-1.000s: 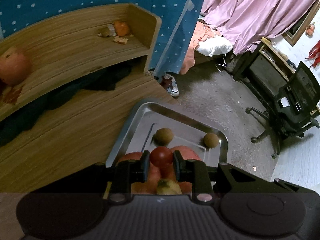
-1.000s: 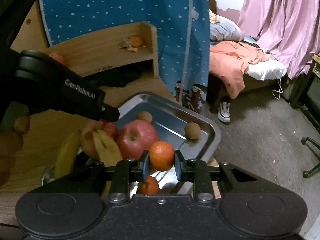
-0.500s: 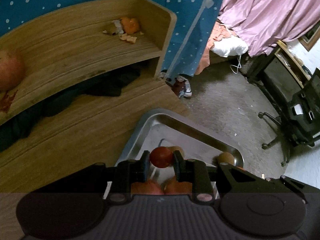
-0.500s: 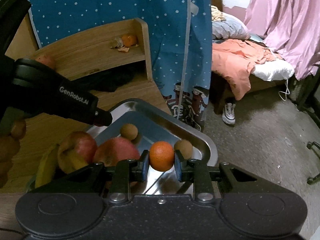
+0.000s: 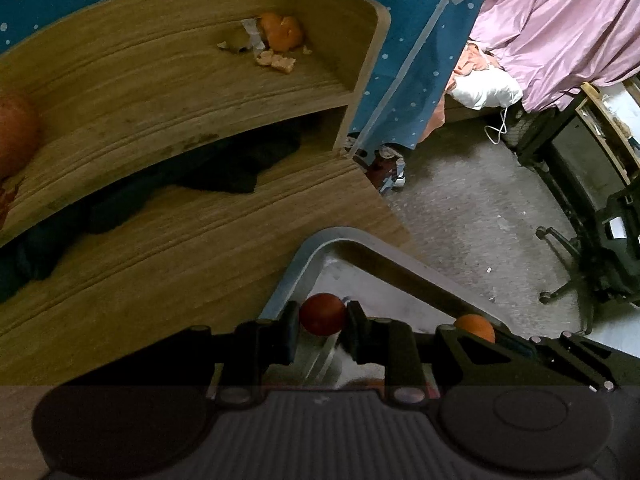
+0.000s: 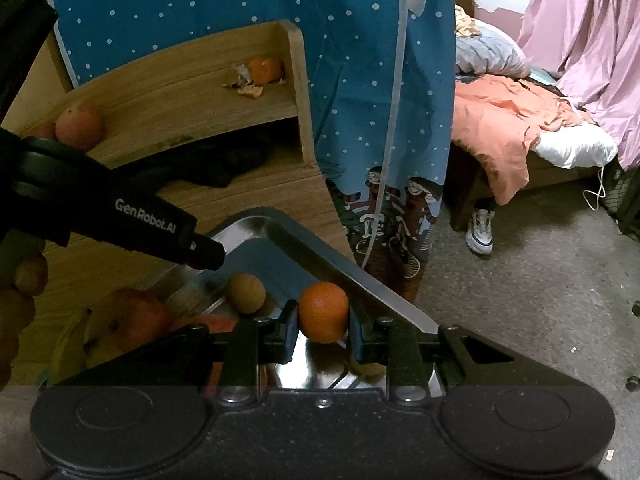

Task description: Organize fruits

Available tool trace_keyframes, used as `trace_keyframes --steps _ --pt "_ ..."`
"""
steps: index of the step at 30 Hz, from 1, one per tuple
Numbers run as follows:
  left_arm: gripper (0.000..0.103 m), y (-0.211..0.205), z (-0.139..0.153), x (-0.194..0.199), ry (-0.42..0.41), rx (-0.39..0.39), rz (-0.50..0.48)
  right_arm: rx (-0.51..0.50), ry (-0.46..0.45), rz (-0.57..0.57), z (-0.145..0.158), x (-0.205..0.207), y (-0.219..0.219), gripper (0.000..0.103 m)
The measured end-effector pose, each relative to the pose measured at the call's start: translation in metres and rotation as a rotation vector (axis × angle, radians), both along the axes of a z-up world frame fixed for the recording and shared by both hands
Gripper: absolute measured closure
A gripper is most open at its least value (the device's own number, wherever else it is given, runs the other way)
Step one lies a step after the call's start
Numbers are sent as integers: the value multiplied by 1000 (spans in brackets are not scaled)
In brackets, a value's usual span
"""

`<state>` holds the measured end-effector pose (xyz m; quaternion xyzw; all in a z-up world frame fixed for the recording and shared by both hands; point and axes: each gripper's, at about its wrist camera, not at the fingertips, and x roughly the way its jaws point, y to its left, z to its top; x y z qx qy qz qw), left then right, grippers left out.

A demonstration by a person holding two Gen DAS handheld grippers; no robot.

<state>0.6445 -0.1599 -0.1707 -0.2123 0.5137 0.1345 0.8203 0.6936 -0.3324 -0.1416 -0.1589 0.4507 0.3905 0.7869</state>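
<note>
My left gripper [image 5: 323, 316] is shut on a small dark-red fruit [image 5: 322, 314], held over the far left corner of the steel tray [image 5: 344, 238]. My right gripper [image 6: 323, 314] is shut on a small orange [image 6: 323, 312], above the tray's far rim [image 6: 340, 264]. That orange [image 5: 475, 327] also peeks over the right gripper's body in the left wrist view. In the tray lie a brown round fruit [image 6: 246, 293], red apples [image 6: 140, 316] and a banana, partly hidden. The left gripper's arm [image 6: 120, 212] crosses the right wrist view at the left.
A wooden shelf [image 5: 200, 92] stands behind the tray with an orange and peel scraps [image 5: 280, 36] at its right end and a red apple [image 6: 78, 126] at its left. Dark cloth [image 5: 224, 168] lies under it. A blue dotted curtain [image 6: 360, 80], bed and office chair [image 5: 612, 248] lie beyond.
Both grippers have moved forward and up over the tray's far end, each still holding its fruit. The tray's fruits have slid down out of the left wrist view.
</note>
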Motion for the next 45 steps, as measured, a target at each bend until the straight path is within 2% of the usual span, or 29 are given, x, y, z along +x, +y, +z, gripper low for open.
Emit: trace_keyframes --steps 13,16,19,20,24,28,30,35,45 --pt "75 -2 -9 7 44 -16 -30 -4 16 9 -5 4 4 73" --pt "66 -2 -7 4 40 -17 -32 -5 8 5 -3 1 2 72" --pt "58 -3 -3 0 30 -14 -36 -2 -6 -9 1 -2 -1 64" --pt "56 -4 -1 -2 26 -12 -38 -2 -12 -16 3 -3 -2 58" --pt "39 -4 12 -13 -10 3 -36 10 -38 -58 13 -10 -7 39" --pt "29 -2 26 -26 -36 26 -41 23 -60 -102 24 -20 -14 29" --pt "20 0 33 -34 -54 37 -44 30 -73 -121 31 -28 -16 23" --pt "14 5 50 -59 -103 112 -29 41 -110 -183 49 -53 -21 10" --pt "2 26 79 -133 -195 145 -25 48 -217 -291 94 -131 -26 1"
